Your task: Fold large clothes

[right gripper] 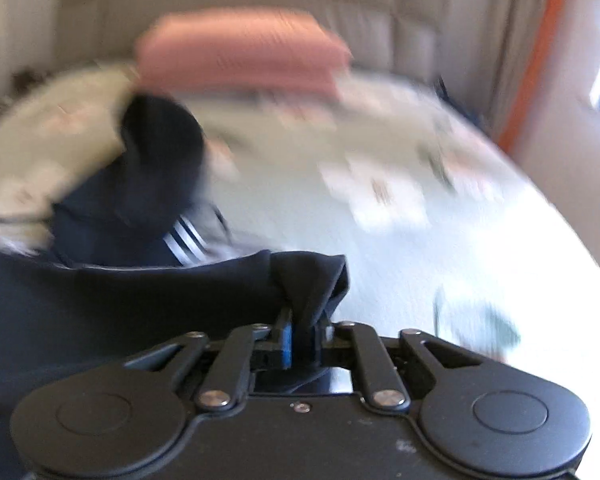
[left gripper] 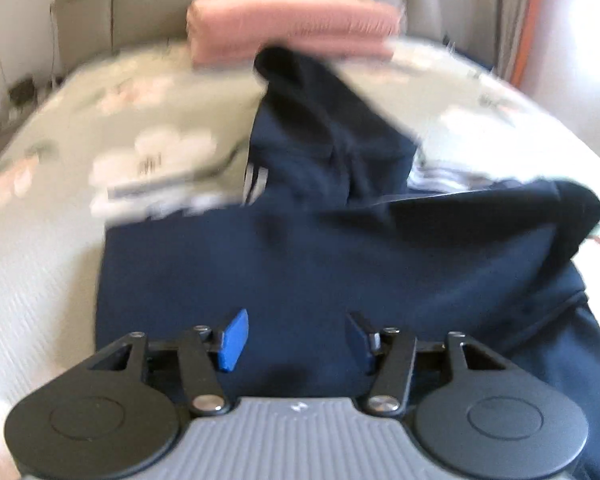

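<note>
Bright daylight from right, heavy motion blur, fisheye-curved edges, blown-out whites

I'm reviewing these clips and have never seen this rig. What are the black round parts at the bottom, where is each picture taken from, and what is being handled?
Each picture comes from a fisheye camera mounted on a hand-held two-finger gripper, looking forward along its fingers; the black round parts are the gripper's own body. The left gripper is open, its blue pads apart, over a navy garment with white stripes, spread on a floral bedspread. The right gripper is shut on a bunched edge of that navy garment, lifting it. A folded pink item lies farther back, near a padded headboard. Both pictures are motion-blurred, so finer detail is uncertain.
</note>
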A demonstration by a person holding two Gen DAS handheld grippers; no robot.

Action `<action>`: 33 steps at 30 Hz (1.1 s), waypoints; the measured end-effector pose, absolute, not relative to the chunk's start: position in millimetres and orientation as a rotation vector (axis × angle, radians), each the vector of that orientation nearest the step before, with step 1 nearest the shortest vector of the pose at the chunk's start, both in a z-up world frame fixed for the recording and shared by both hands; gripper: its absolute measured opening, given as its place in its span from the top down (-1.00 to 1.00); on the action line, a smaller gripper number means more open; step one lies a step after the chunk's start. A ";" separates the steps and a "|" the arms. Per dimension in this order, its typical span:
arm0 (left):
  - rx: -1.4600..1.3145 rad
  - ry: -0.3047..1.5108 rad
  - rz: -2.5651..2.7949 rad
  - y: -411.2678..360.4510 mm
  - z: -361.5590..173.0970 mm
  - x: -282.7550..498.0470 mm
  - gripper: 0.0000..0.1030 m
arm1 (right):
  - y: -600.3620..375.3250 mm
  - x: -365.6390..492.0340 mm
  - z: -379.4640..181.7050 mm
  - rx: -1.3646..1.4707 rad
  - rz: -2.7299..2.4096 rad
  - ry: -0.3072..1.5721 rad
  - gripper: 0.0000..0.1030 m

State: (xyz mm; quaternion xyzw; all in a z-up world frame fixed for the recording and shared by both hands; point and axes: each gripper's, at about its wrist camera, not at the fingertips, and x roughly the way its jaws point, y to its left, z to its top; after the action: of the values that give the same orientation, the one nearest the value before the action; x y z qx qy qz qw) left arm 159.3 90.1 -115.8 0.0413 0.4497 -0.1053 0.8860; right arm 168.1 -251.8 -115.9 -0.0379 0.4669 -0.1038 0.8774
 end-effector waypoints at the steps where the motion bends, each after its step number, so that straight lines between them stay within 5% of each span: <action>1: 0.075 0.975 -0.226 91.7 -123.2 162.2 -0.07 | -256.9 171.9 -133.5 -0.079 -0.231 1.043 0.18; 5: 0.070 0.969 -0.213 103.1 -119.8 161.2 -0.02 | -270.2 157.1 -126.7 -0.004 -0.258 0.980 -0.09; 10: -0.039 0.894 -0.182 124.5 -99.7 167.4 -0.09 | -250.0 134.4 -84.1 -0.032 -0.234 0.753 -0.13; 11: -0.067 0.900 -0.181 128.1 -99.8 173.0 -0.09 | -242.1 134.2 -84.6 -0.050 -0.198 0.749 -0.10; 14: -0.087 0.942 -0.171 134.7 -114.7 186.4 -0.03 | -222.7 147.6 -109.3 -0.093 -0.119 0.834 0.78; 15: -0.086 0.960 -0.159 135.7 -122.6 190.9 0.01 | -220.0 154.8 -122.1 -0.081 -0.109 0.883 0.88; 19: -0.033 1.001 -0.130 144.5 -143.0 189.3 0.33 | -239.9 161.6 -161.0 -0.009 -0.161 1.033 0.99; 33: 0.130 0.937 -0.123 147.5 -130.6 174.6 0.31 | -254.6 153.8 -143.0 -0.040 -0.216 0.986 1.00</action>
State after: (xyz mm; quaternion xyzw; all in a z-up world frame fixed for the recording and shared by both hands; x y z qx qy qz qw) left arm 174.6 147.5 -130.6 0.0628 0.4511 -0.0593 0.8883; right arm 153.8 -254.6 -143.0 -0.0189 0.4725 -0.1036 0.8750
